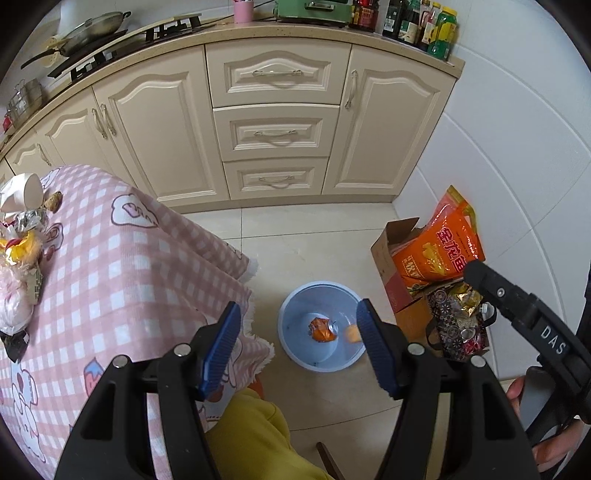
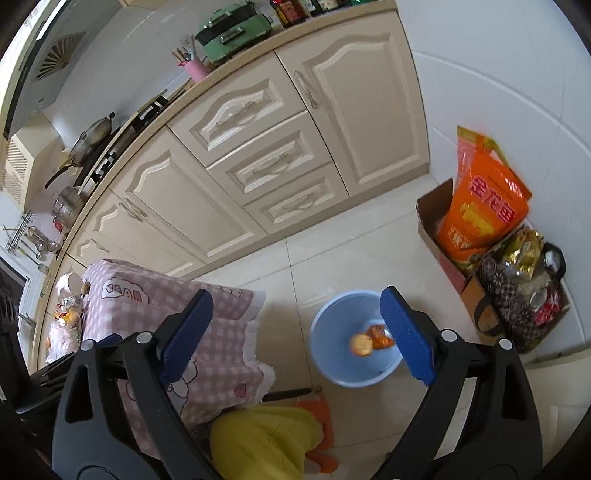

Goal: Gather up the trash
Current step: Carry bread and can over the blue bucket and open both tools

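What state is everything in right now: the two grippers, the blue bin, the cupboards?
Left gripper: open, holding nothing.
Right gripper: open, holding nothing.
Blue bin: upright on the floor, crushed can and a small orange item inside.
Cupboard drawers: shut.
Paper cup: tipped over on the table.

Large yellow-edged Chinese characters reading "金龙鱼" run across the front of an orange bag point(image 1: 441, 242) standing in a cardboard box point(image 1: 388, 251) on the kitchen floor; the same characters show on the bag in the right wrist view point(image 2: 484, 210). White capitals "DAS" are printed on the black arm of the right gripper point(image 1: 532, 321). Smaller print lower on the bag, the labels of the bottles point(image 1: 417, 26) on the counter, and the letters in the tablecloth's point(image 1: 122, 266) cartoon bubbles are probably too blurred to read.
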{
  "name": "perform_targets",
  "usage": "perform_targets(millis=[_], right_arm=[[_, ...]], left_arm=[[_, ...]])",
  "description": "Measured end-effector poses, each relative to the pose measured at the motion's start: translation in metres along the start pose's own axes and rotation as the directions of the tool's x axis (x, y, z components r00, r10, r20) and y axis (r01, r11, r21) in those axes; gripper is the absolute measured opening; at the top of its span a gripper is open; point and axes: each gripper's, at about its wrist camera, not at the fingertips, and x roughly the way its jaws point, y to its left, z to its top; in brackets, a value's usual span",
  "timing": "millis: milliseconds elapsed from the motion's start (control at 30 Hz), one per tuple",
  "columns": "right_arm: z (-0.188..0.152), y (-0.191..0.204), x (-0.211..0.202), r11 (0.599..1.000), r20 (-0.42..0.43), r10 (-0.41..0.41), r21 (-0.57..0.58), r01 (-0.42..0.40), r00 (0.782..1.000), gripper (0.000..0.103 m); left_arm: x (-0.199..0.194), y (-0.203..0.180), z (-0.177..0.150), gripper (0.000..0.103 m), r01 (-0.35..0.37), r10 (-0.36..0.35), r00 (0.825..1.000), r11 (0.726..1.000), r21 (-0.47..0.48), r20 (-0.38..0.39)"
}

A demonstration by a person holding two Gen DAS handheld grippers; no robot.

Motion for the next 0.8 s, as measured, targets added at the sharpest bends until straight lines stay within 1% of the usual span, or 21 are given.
perform_targets(millis=[167, 300, 367, 533, 800], right_arm=[[-0.009, 0.0, -0.004, 1.0, -0.016, -0.029, -0.011, 0.028, 0.999, 0.09], [-0.019, 0.001, -0.007, 0.999, -0.046, -0.042, -0.023, 0.041, 0.998, 0.09], [-0.023, 0.002, -0.011, 0.998, -0.046, -0.049, -0.027, 0.048, 0.998, 0.09], [-0.032, 0.008, -0.024, 0.999, -0.049, -0.041, -0.034, 0.039, 0.998, 0.09], [-0.049, 0.037, -0.051, 0.996, -0.026, -0.004, -0.086, 0.002, 1.0, 0.09]], left_arm=[[-0.002, -0.002, -0.004, 0.064, 0.004, -0.004, 1.0, 1.0, 0.011, -0.001], [-0.005, -0.003, -0.013, 0.064, -0.002, 0.002, 1.0, 1.0, 0.019, -0.006], [-0.008, -0.003, -0.018, 0.064, 0.002, -0.002, 1.0, 1.0, 0.018, -0.005], [-0.021, -0.003, -0.028, 0.064, 0.01, -0.01, 1.0, 1.0, 0.018, 0.003], [-0.047, 0.008, -0.045, 0.065, 0.026, -0.026, 0.999, 1.0, 0.001, 0.03]])
